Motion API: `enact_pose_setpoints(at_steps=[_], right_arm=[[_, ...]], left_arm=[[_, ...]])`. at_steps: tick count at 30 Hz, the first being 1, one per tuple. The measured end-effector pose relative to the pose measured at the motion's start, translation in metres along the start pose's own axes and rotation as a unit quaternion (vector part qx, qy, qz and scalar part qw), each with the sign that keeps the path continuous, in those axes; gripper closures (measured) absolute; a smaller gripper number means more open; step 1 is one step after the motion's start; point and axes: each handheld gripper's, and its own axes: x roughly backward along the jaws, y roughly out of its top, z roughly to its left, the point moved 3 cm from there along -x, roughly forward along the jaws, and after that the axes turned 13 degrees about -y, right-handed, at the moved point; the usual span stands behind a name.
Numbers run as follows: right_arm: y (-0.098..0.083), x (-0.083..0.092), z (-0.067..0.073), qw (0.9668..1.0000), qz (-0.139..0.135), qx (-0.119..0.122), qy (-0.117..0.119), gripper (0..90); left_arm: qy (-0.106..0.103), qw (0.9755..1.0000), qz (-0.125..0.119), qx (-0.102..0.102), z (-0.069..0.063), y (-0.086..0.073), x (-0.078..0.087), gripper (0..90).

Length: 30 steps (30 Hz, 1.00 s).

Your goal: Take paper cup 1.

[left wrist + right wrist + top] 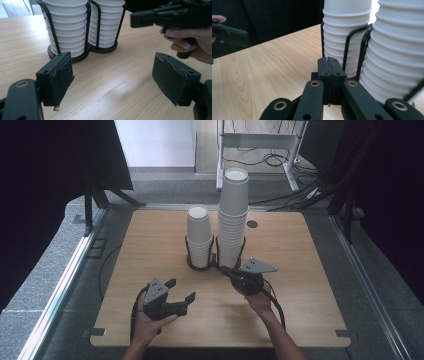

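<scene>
My right gripper (329,75) has its jaws pressed flat together, pad against pad, with nothing between them. It points at the foot of the taller cup stack (233,215), its tip just beside the black wire holder (215,262) that carries both stacks. In the right gripper view the ribbed white rims of that tall stack (398,50) rise close on the right, and the shorter cup stack (344,37) stands behind the wire bars a little to the left. My right hand (260,302) grips the handle from below, the forearm coming in over the near edge of the desk (310,285).

My left gripper (181,290) stands wide, with bare wood showing between the two worn pads (172,77) and nothing held. It hangs over the desk, well short of the holder, angled toward the cups. My left hand (150,322) wraps its handle near the front edge.

In the high view the shorter cup stack (199,237) sits in the holder's left ring and the taller in the right, near the middle of the desk toward its far side.
</scene>
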Motion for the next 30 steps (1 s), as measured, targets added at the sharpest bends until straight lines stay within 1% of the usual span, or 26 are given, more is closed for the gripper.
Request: enact_pose_setpoints(at_steps=[4,8,13,17,18,23,28,30], right_arm=[[0.010,-0.015,0.004,0.9999,-0.008,0.004,0.006,89.7],[0.017,-0.031,0.009,0.9999,-0.001,0.014,0.007,89.7],[0.022,-0.048,0.012,0.9998,0.007,0.017,0.006,89.7],[0.025,-0.063,0.010,0.9999,0.011,0.007,0.000,89.7],[0.026,-0.067,0.009,0.9999,0.012,0.008,-0.004,89.8],[0.030,-0.077,0.010,0.9998,0.017,0.009,-0.006,89.8],[0.028,-0.085,0.012,0.9997,0.021,0.011,-0.011,89.8],[0.027,-0.087,0.012,0.9996,0.023,0.007,-0.011,89.8]], left_arm=[[-0.001,0.9999,-0.006,0.011,0.003,0.000,0.003,17.1],[0.001,0.9998,-0.007,0.019,0.006,-0.002,0.004,17.1],[0.003,0.9998,-0.003,0.022,0.009,-0.005,0.003,17.1],[0.005,0.9997,0.000,0.022,0.010,-0.007,0.004,17.2],[0.005,0.9998,0.002,0.021,0.011,-0.008,0.005,17.2],[0.009,0.9997,0.002,0.023,0.013,-0.009,0.005,17.2],[0.017,0.9996,0.004,0.023,0.015,-0.011,0.006,17.2],[0.018,0.9995,0.003,0.025,0.015,-0.011,0.006,17.2]])
